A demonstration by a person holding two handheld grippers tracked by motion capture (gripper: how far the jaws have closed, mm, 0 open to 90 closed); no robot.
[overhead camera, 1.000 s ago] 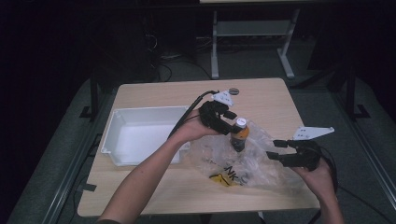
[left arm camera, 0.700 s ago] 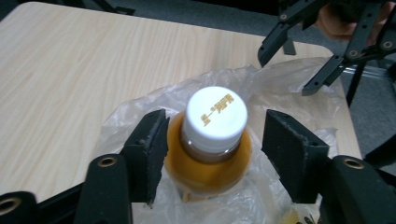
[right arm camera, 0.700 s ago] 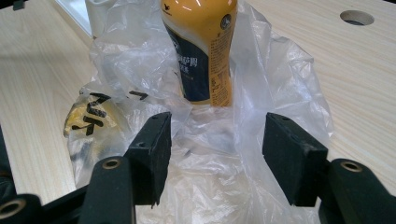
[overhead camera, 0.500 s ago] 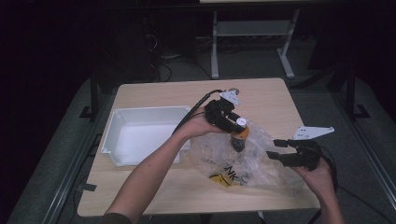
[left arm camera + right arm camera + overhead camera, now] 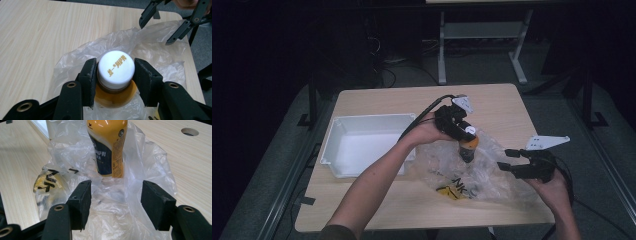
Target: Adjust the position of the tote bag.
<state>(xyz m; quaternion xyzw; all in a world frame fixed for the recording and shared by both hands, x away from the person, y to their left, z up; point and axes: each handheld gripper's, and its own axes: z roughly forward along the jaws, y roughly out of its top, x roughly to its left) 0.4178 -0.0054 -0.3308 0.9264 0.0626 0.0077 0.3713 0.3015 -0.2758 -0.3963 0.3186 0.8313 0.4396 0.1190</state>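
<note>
An orange drink bottle (image 5: 467, 148) with a white cap (image 5: 115, 66) stands upright inside a crumpled clear plastic bag (image 5: 479, 176) at the table's middle right. My left gripper (image 5: 460, 131) reaches down from above, and its jaws are shut on the cap (image 5: 115, 72). My right gripper (image 5: 511, 161) hovers open just right of the bag at its edge. In the right gripper view the bottle (image 5: 108, 147) rises beyond the open jaws (image 5: 115, 197), with bag plastic (image 5: 112, 205) lying between them. Whether the bottle's base rests on the table is hidden by the plastic.
A white tray (image 5: 362, 145) sits at the table's left. A yellow and black printed patch (image 5: 452, 190) shows in the bag near the front. The wooden table (image 5: 497, 102) has a round hole (image 5: 189, 131) near its far edge. Dark floor and a metal stand lie beyond.
My left gripper has moved right onto the bottle's cap and shut on it. The right gripper has stayed open beside the bag.
</note>
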